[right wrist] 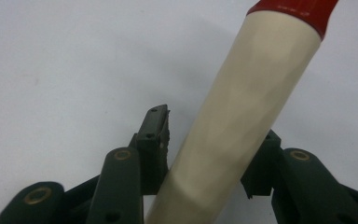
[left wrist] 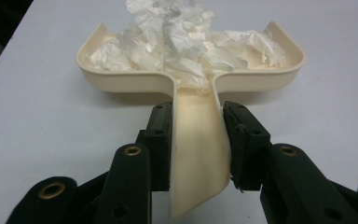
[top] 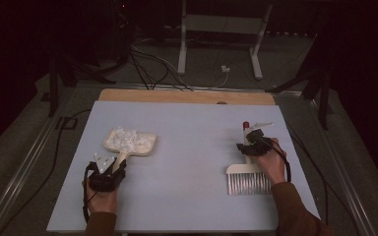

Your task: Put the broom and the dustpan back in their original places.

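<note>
Cream dustpan point(left wrist: 279, 74) holds white paper point(left wrist: 177, 37); cream brush handle point(right wrist: 242, 121) is red-tipped.

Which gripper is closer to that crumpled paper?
Left. The left gripper clamps the dustpan handle, just below the paper piled in it. The right gripper holds the brush far across the table.

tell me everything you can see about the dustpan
The dustpan is cream-coloured, looks like smooth plastic, with a shallow tray, a raised curved rim and a flat handle that widens toward its end. It lies flat on the pale blue table, on the left side, handle toward the person. Crumpled white paper is heaped in the tray. The left gripper is shut on the handle, one jaw on each edge, just behind the tray.
</note>
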